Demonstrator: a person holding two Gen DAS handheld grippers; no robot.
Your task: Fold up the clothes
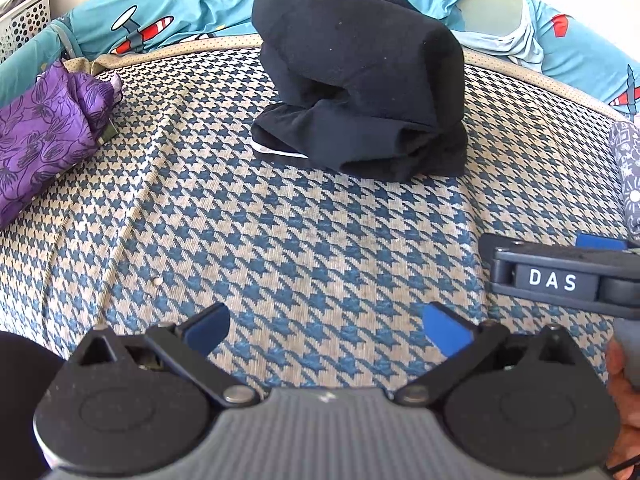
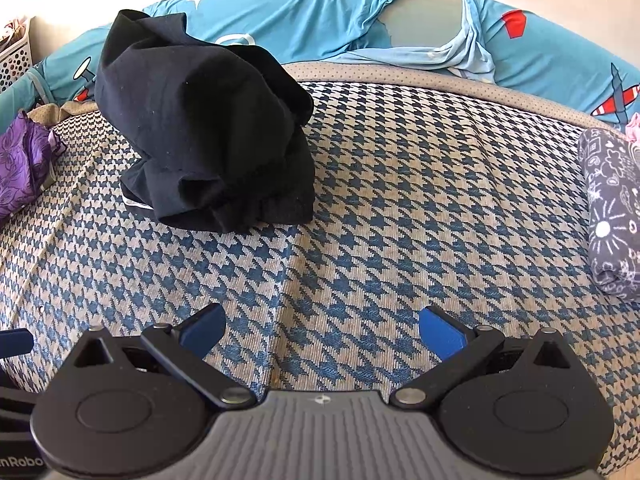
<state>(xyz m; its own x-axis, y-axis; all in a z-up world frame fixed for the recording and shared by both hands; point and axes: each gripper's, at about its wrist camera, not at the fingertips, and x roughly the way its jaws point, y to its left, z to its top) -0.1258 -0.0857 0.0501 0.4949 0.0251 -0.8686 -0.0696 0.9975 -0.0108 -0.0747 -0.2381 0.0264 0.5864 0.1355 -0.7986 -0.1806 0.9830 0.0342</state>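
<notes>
A black garment [image 1: 360, 76] lies in a crumpled heap on the houndstooth bed cover [image 1: 280, 240], straight ahead of my left gripper [image 1: 326, 330]. It also shows at the upper left in the right wrist view [image 2: 204, 132]. My left gripper is open and empty, low over the cover, well short of the heap. My right gripper [image 2: 322, 332] is open and empty too, over bare cover [image 2: 400, 220], to the right of the heap. The right gripper's side [image 1: 560, 276] shows at the right edge of the left wrist view.
A purple floral cloth [image 1: 44, 132] lies at the left. A folded grey patterned cloth [image 2: 612, 212] lies at the right. A crumpled turquoise sheet with plane prints [image 2: 320, 24] runs along the back. A white perforated basket [image 1: 24, 20] stands at the far left.
</notes>
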